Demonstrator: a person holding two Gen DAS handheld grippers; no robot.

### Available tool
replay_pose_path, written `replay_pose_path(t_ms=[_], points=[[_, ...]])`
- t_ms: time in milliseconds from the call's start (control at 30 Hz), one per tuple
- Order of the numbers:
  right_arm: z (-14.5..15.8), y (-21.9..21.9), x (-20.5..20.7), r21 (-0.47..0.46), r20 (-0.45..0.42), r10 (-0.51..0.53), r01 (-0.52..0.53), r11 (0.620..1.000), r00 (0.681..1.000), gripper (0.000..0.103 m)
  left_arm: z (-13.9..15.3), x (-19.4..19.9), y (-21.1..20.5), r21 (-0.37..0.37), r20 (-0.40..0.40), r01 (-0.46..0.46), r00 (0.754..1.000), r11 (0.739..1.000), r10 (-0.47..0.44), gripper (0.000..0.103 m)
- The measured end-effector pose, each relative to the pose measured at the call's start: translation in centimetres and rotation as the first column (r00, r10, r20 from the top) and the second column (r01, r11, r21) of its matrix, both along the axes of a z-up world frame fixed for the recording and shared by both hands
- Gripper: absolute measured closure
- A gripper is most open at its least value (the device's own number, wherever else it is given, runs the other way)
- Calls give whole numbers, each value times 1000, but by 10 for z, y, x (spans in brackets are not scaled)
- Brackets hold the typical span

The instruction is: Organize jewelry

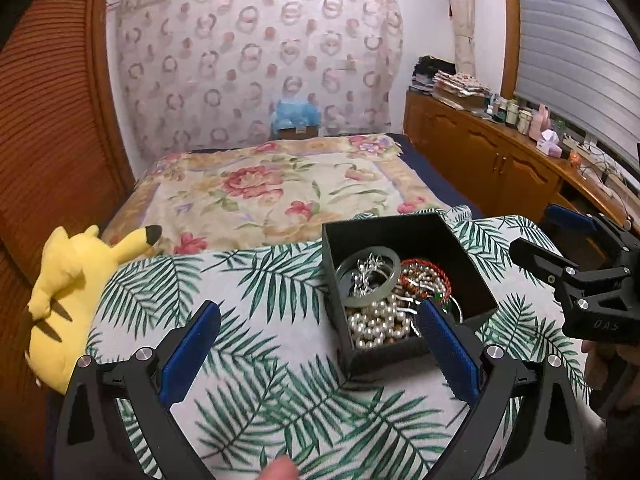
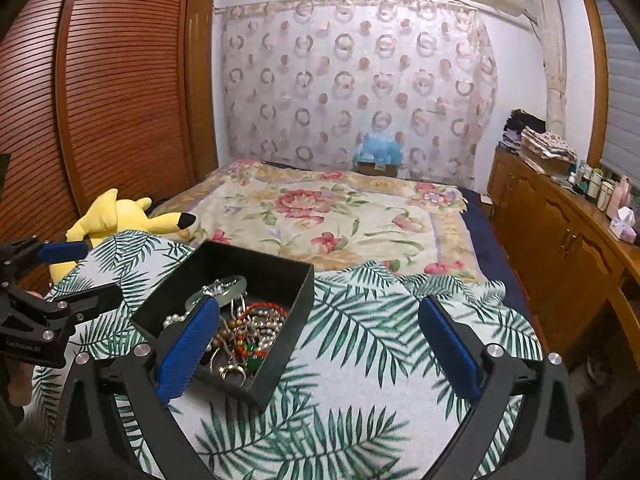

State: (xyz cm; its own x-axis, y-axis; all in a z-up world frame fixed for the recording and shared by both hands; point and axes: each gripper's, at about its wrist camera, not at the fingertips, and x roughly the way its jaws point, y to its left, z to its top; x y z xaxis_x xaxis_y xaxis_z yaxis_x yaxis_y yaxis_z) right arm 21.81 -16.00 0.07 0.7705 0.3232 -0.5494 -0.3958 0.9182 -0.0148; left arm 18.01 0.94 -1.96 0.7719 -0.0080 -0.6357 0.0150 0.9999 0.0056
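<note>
Nearest the left wrist camera, the left gripper [image 1: 320,320] is held with its jaws spread wide and nothing between them, only palm-leaf cloth [image 1: 256,360] showing in the gap; its right-hand pad [image 1: 446,346] overlaps the near corner of the black box [image 1: 404,232], though whether it touches the box or merely hangs in front of it cannot be told from this angle. The right gripper [image 2: 320,332] is likewise seen fully parted and empty, its left-hand pad [image 2: 188,350] lying across the near edge of the box [image 2: 288,320], the other pad over bare cloth.

Just beyond the pads, the jewelry is gathered inside the open box, which rests on the cloth spread over the foot of the bed: a pale green bangle [image 1: 370,280], a pearl strand [image 1: 378,326], a red beaded bracelet [image 1: 428,276] and a ring [image 2: 234,371] at the near corner. The box is probably set here so that both tools can flank it. With everything piled together, the sorting is judged hardly begun.

Further off, a yellow plush toy [image 1: 68,292] lies beside the cloth, then the floral bedspread [image 1: 272,184].
</note>
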Motion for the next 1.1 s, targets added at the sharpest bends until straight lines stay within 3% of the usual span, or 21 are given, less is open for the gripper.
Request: replay_pose_path(t_ms=[200, 667, 1100], points=[[0, -1, -25, 11, -1, -17, 17, 1000, 1000, 3, 1, -25, 3, -32, 2, 5, 1000, 999, -5, 8], [0, -11, -86, 56, 2, -45, 45, 997, 999, 3, 13, -79, 2, -18, 43, -8, 999, 1000, 9, 8], [29, -24, -133, 102, 80, -65, 56, 993, 995, 3, 41, -118, -3, -8, 118, -18, 993, 1000, 19, 8]])
